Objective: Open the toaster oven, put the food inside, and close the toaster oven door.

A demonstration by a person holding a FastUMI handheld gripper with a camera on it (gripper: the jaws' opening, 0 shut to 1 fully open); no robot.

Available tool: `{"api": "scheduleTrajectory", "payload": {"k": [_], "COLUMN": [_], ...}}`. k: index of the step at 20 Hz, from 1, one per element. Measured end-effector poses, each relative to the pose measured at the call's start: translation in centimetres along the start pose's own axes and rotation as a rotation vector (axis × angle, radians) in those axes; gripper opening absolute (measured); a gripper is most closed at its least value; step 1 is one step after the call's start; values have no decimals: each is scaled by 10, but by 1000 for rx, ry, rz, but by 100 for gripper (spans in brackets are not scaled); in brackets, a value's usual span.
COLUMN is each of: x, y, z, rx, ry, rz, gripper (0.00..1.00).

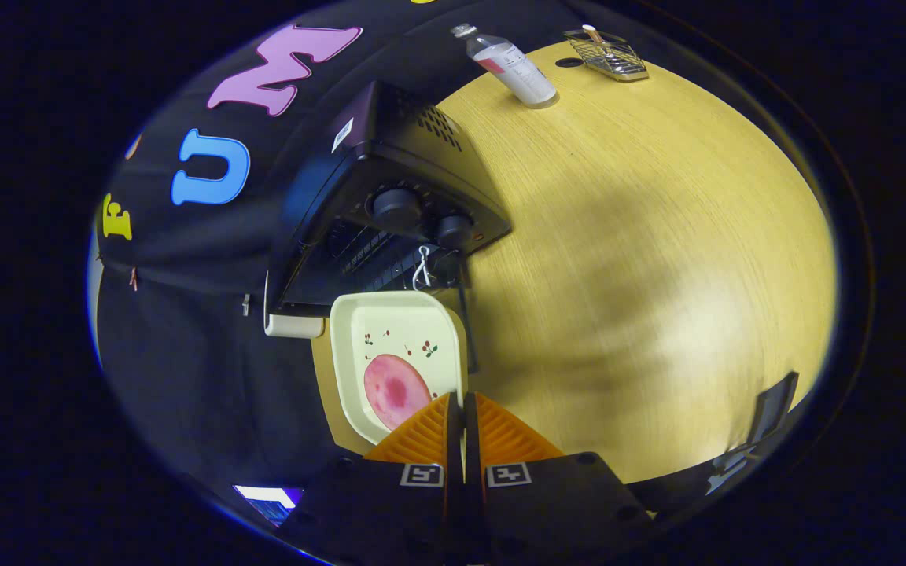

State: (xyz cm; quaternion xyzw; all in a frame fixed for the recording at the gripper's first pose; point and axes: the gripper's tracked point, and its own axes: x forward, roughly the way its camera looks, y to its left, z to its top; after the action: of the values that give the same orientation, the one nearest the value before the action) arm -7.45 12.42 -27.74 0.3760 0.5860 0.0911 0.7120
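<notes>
The toaster oven [390,196] stood beyond the claw [462,409], at the back of the table [657,275] and close to the black cloth wall, and its door [319,310] was open, folded down toward the claw. Through the opening the dark wire rack [374,255] could be seen, and two round knobs [396,206] sat on the front panel above it. A small white hook or clip [423,267] hung at the mouth of the oven, just beyond the far edge of the plate. The food [395,391], a round pink slice, lay on a cream square plate [398,330] with small cherry drawings, and the plate was just ahead of the fingers, above the open door and with its far edge at the oven mouth. The fingers [500,431] were closed narrow on the near rim of the plate, which passed between them, so the claw was holding the plate. The food lay on the near part of the plate, close to the fingertips. Far beyond the oven, at the other end of the table, a plastic bottle [512,67] stood upright, and near it was a small wire basket [609,55]. A dark object [767,409] lay at the near edge of the table, well apart from the claw; what it was I cannot tell.
</notes>
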Motion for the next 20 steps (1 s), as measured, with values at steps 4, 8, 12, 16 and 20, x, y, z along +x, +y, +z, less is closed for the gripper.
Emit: {"api": "scheduleTrajectory", "payload": {"k": [4,8,12,16,20], "x": [34,67,87,109,127], "y": [37,58,77,93,111], "z": [-10,-10,8,36,52], "rx": [103,207,370,526,629], "ry": [-61,-134,-227,-316,-362], "rz": [-6,-32,-39,-44,-33], "gripper": [5,5,5,5,5]}}
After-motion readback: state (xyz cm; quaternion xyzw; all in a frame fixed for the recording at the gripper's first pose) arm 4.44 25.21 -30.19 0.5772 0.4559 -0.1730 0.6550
